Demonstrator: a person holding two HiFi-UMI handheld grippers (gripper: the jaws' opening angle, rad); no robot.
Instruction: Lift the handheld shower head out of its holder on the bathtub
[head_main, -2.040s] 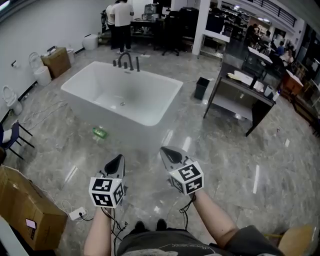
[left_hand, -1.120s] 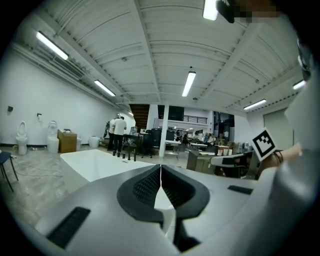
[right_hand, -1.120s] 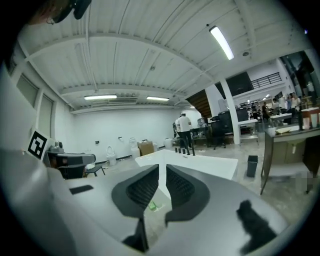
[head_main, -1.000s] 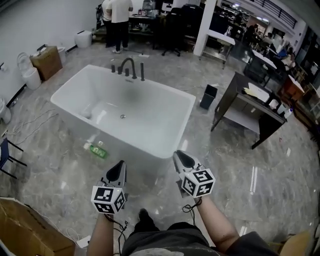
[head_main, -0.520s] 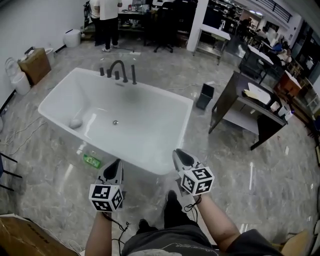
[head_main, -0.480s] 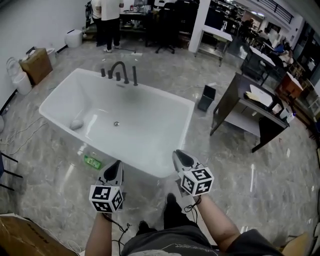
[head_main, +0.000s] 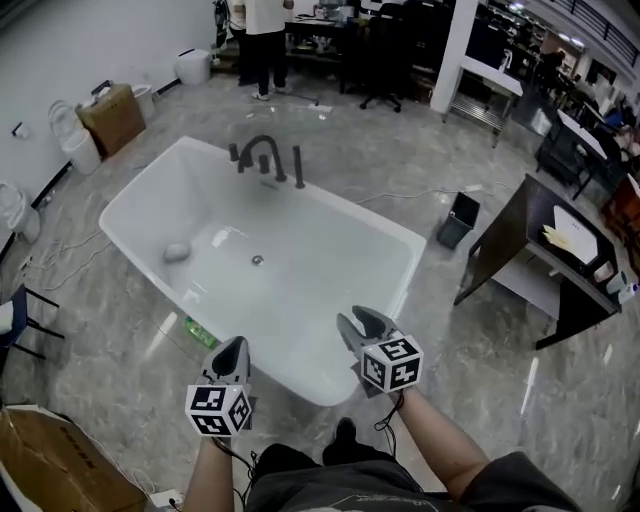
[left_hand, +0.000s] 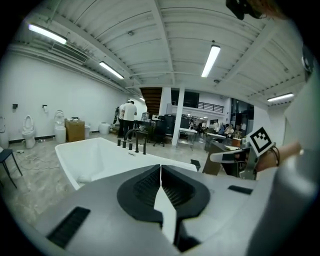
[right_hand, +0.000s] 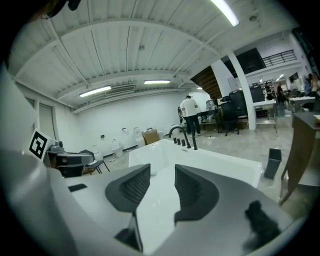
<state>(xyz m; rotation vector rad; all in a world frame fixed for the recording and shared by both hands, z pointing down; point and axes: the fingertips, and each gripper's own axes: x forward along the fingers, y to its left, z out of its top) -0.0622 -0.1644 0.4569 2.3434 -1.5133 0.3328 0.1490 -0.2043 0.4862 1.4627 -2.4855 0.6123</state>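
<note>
The white bathtub (head_main: 360, 207) fills the middle of the head view. On its far rim stands a black faucet (head_main: 262, 150), and the slim black handheld shower head (head_main: 298, 167) is upright in its holder just to the right. The shower head (left_hand: 144, 146) also shows far off in the left gripper view, and the shower head (right_hand: 194, 142) likewise in the right gripper view. My left gripper (head_main: 232, 352) hovers at the tub's near rim, shut and empty. My right gripper (head_main: 358, 325) is over the near end, its jaws opening with nothing between them.
A pale rounded object (head_main: 177, 252) lies inside the tub near the drain (head_main: 257, 260). A green bottle (head_main: 200, 332) lies on the floor at the tub's left. Cardboard boxes (head_main: 113, 115), a black bin (head_main: 460, 218) and a dark table (head_main: 545, 250) stand around, with a person (head_main: 265, 40) behind.
The tub has come closer and both grippers now hang over its near end. The right gripper's jaws have parted; the left stays shut.
</note>
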